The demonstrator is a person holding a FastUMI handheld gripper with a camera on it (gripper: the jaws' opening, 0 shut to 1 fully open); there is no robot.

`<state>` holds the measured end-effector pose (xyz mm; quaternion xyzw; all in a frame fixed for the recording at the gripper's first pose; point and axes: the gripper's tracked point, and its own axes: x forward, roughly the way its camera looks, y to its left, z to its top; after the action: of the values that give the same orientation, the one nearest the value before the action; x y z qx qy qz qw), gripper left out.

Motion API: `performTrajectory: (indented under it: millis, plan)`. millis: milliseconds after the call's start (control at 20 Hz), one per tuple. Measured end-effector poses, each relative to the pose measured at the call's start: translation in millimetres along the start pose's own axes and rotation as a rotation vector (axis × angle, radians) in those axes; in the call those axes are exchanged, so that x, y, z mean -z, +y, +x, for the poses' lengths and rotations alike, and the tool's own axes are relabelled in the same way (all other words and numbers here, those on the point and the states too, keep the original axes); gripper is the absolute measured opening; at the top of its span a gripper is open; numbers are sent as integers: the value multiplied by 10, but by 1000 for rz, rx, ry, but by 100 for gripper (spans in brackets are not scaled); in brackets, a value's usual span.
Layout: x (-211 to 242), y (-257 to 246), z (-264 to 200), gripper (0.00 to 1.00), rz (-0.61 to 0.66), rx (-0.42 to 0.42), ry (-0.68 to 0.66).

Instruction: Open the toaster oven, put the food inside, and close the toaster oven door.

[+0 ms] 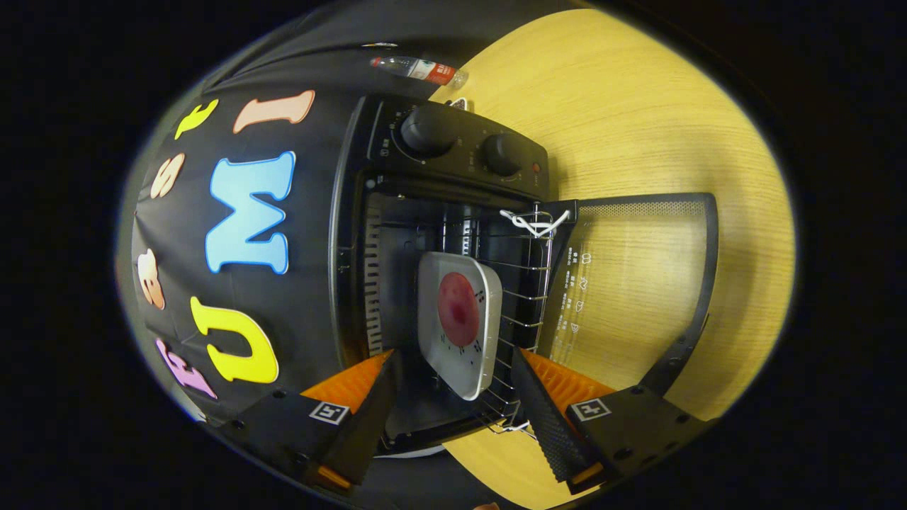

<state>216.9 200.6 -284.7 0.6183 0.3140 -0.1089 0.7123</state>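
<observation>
Toaster oven [425, 234] is lying ahead of the tool [453, 404], door [638, 283] hanging fully open onto the wooden counter [638, 106]. Food [458, 309], a flat red round, is sitting on a square pale plate [432, 347] resting on the wire rack [528, 297] inside, just beyond the fingertips. Tool is spread wide and gripping nothing, ribbed pads flanking the plate without touching. Looks like the plate is delivered; the door is waiting to be shut. Plastic bottle [418, 69] is lying far beyond the oven.
</observation>
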Motion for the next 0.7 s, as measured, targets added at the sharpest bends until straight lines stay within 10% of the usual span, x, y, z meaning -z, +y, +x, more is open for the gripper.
performTrajectory:
  millis: [700]
  plan:
    - [177,-261,-816,98,-687,8,114]
